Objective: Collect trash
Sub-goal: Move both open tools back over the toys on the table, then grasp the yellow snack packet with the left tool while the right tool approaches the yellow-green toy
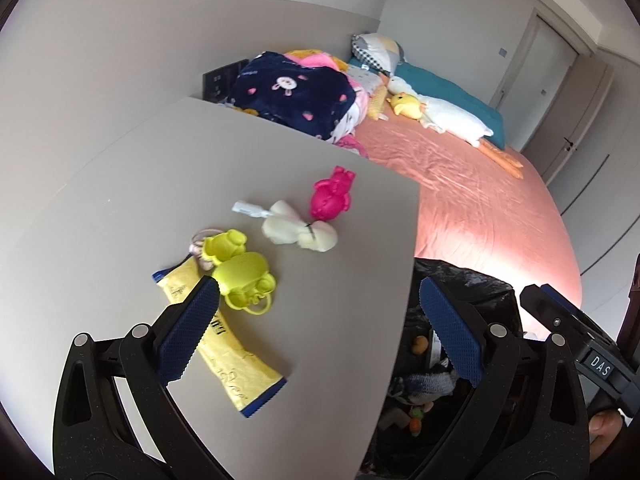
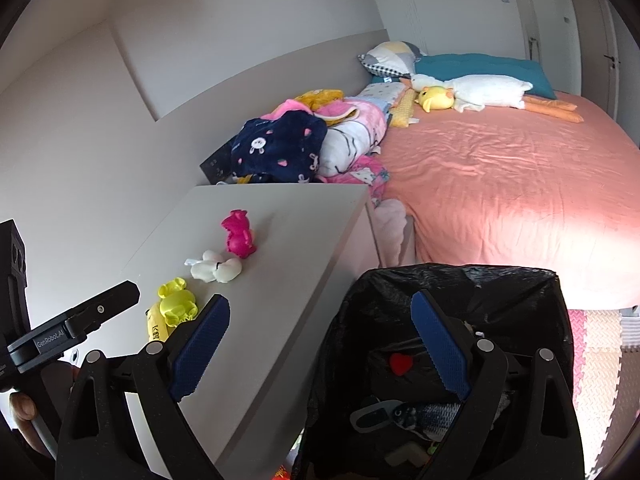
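Note:
A grey nightstand top holds a yellow snack wrapper, two lime toys, a white crumpled wad and a pink toy. My left gripper is open and empty above the table's front right edge, its left finger over the wrapper. A black-lined trash bin stands right of the nightstand, with several items inside. My right gripper is open and empty, straddling the gap between the table and the bin. The toys and the wad also show in the right wrist view.
A bed with a salmon sheet lies behind the bin, with a clothes pile, pillows and plush toys. Foam floor mats lie to the right. The other gripper's body sits at the right edge.

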